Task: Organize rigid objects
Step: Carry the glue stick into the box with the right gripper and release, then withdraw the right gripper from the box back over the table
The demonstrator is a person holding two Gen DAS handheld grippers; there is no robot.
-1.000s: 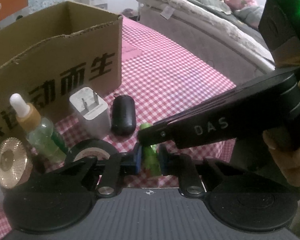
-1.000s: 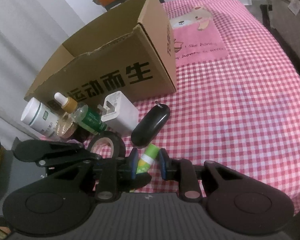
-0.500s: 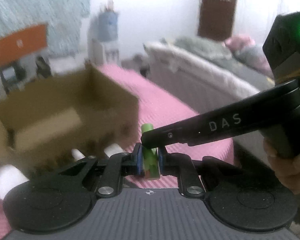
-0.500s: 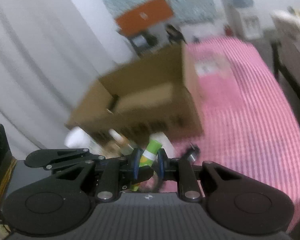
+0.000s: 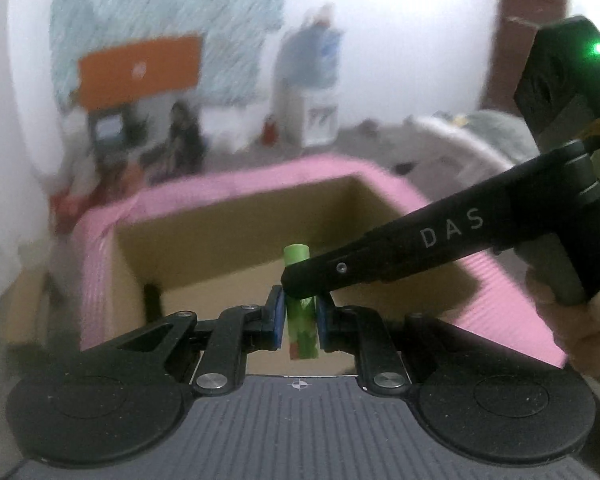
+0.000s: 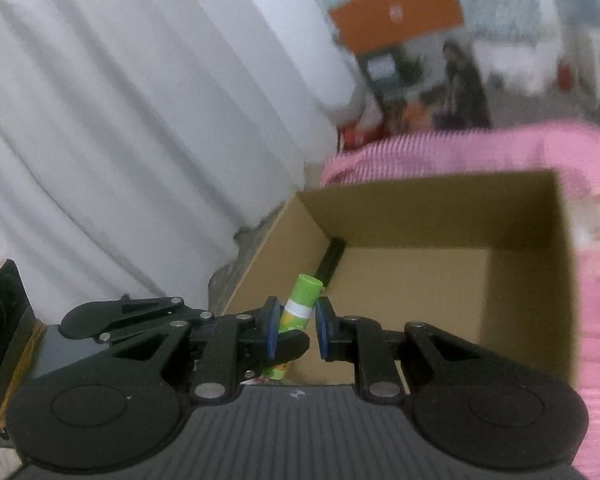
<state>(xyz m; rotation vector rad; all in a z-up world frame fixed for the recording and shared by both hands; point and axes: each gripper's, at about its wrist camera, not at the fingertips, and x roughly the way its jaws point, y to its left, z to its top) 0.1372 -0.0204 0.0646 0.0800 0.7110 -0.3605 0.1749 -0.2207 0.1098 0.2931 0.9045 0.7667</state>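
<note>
A green glue stick [image 5: 300, 304] is clamped between the blue pads of my left gripper [image 5: 299, 316], held upright above the open cardboard box [image 5: 236, 232]. My right gripper [image 6: 298, 322] is also shut on the same green stick [image 6: 300, 306], gripping it below its cap; its finger [image 5: 420, 252] crosses the left wrist view from the right. Both grippers hover over the near edge of the box [image 6: 440, 280]. A black pen-like object [image 6: 330, 264] lies in the box's left corner.
The box sits on a table with a pink checked cloth [image 6: 596, 280]. White curtains [image 6: 120, 140] hang on the left. An orange sign [image 5: 140, 72] and room clutter are blurred in the background.
Both grippers lifted the green stick off the table and carried it up and over the box; the items in front of the box dropped out of view.
</note>
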